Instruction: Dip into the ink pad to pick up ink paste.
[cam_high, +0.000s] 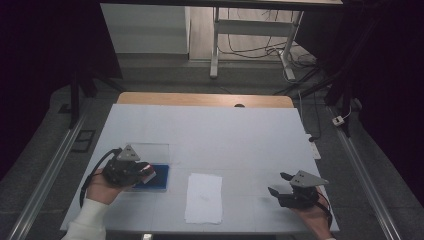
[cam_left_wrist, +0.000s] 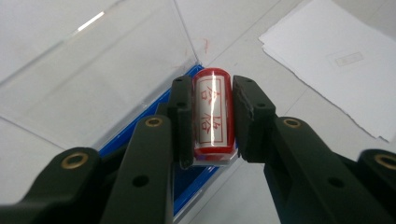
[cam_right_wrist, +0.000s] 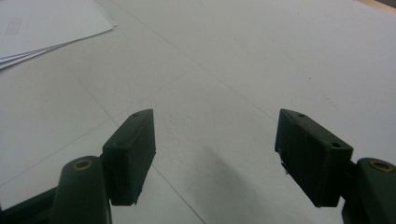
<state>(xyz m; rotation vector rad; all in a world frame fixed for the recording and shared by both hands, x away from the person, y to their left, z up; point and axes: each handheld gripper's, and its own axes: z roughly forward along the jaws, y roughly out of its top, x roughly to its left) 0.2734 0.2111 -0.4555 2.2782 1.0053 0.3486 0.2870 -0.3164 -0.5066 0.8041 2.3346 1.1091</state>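
Clearly, left gripper clenches the red stamp over the blue ink pad case at eight o'clock on the table, likely inking. Right gripper, at four o'clock, idles released; paper stack waits at six.

White table, wooden edge at the far side. Stack of white paper near the front, middle, a faint mark on the top sheet. Beyond the table, grey floor, white desk frame, loose cables.
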